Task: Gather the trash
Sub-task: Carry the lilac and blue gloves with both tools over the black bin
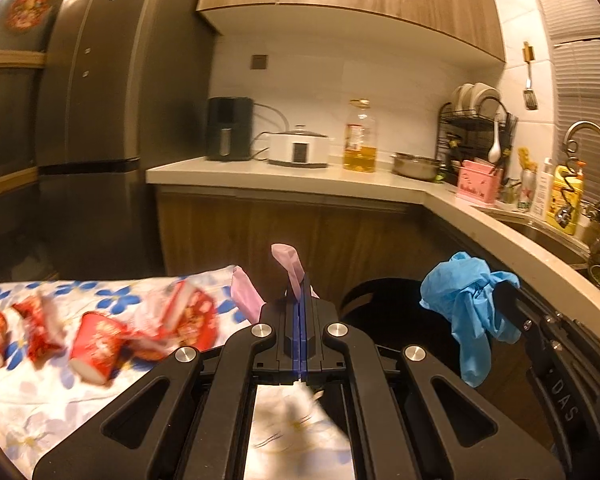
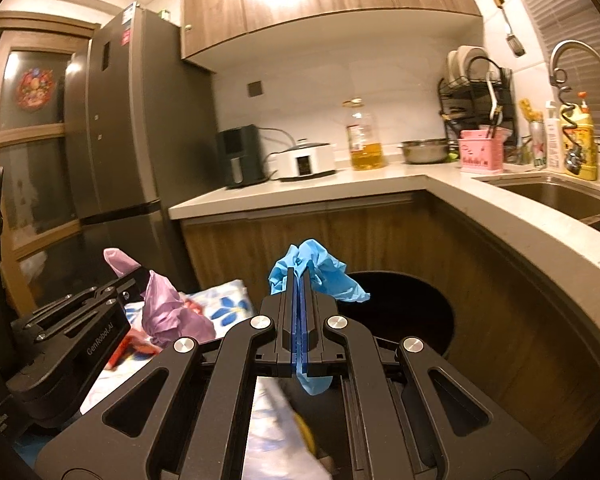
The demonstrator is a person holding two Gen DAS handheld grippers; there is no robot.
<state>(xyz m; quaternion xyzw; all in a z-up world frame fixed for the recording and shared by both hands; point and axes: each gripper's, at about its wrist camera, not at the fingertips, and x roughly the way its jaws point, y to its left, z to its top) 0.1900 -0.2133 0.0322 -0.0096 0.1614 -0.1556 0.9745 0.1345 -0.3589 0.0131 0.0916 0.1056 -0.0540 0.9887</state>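
We hold a crumpled pink glove [image 1: 288, 268] pinched tight in the left gripper [image 1: 300, 288], and a thin, wrinkled blue glove [image 2: 312, 268] clamped just as tightly in the right gripper [image 2: 299, 284]. At two o'clock from the left gripper sits a round black bin [image 1: 380, 300], dark inside, its mouth below the blue glove. At nine o'clock a table under a floral cloth [image 1: 40, 412] carries tipped red paper cups [image 1: 96, 344] and torn red wrappers [image 1: 188, 316]. Behind the bin, wood-grain cabinets bear a smooth pale counter [image 2: 300, 196] with a white cooker [image 2: 306, 162], an oil bottle [image 2: 364, 136] and a steel bowl [image 2: 424, 152].
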